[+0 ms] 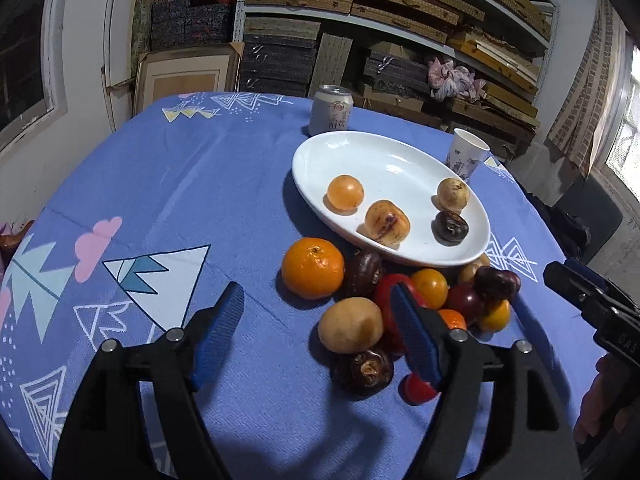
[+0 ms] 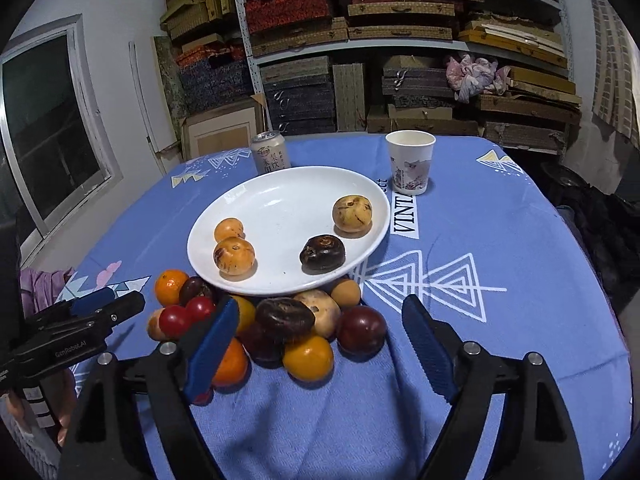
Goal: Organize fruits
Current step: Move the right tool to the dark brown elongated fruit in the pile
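Both the left tongs and right tongs are hanging wide apart and empty over the fruit pile crowding the plate, probably lining up another grab.

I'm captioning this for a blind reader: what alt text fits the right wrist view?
The open right gripper hovers over a pile of fruit on a blue tablecloth, holding nothing. Behind the pile, a white plate holds four fruits, with a can and paper cup beyond.

Glossy white plate, woven cloth tablecloth, metal can, paper cup.
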### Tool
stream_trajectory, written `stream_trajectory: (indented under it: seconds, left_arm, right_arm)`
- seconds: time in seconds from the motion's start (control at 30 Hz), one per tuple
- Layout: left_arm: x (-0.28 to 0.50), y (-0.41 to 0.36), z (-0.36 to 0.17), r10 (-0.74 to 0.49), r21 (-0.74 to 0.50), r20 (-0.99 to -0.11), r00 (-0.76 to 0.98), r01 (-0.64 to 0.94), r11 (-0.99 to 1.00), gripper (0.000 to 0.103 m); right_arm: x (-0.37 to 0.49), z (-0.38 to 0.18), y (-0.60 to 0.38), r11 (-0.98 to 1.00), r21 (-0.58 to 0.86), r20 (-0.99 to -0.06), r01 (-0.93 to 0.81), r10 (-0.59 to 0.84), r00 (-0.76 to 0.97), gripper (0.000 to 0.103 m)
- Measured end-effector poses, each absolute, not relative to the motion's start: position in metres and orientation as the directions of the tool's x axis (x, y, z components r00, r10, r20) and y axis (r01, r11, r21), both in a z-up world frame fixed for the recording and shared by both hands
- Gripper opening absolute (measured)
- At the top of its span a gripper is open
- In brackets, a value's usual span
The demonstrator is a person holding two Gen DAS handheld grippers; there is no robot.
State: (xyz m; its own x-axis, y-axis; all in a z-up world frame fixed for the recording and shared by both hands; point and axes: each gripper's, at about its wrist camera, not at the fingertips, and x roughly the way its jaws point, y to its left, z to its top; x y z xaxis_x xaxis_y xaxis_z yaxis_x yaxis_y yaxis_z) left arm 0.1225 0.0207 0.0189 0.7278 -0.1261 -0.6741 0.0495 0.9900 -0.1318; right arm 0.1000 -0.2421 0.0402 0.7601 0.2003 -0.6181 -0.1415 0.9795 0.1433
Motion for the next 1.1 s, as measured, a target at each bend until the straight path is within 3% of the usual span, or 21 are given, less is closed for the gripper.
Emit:
stream_trajectory:
  seconds: [0.23,0.5,0.73,1.0,1.1]
  left_arm:
    - [0.113,-0.028,0.016,-0.099,0.013,-0.632,0.768,0.138,0.990,0.074]
    - [0.128,-0.040,0.007,-0.169,-0.024,-0.659,0.733,0.203,0.979,0.073]
    - [0.132,-0.041,0.004,-0.202,-0.041,-0.668,0.716,0.236,0.971,0.046]
    - [0.130,-0.048,-0.001,-0.176,0.028,-0.653,0.736,0.256,0.966,0.042]
    - [0.129,-0.042,0.000,-0.206,-0.013,-0.657,0.725,0.262,0.965,0.042]
  right_arm:
    - [0.097,0.034,-0.254,0.982,0.146,-0.624,-0.123,0.188,0.758,0.085]
    - [0.102,0.033,-0.265,0.980,0.179,-0.635,-0.090,0.185,0.750,0.088]
    - [0.102,0.032,-0.266,0.981,0.177,-0.637,-0.080,0.176,0.751,0.091]
    - [0.102,0.024,-0.251,0.986,0.133,-0.652,-0.105,0.167,0.740,0.091]
    - [0.100,0.021,-0.241,0.989,0.086,-0.654,-0.124,0.150,0.742,0.091]
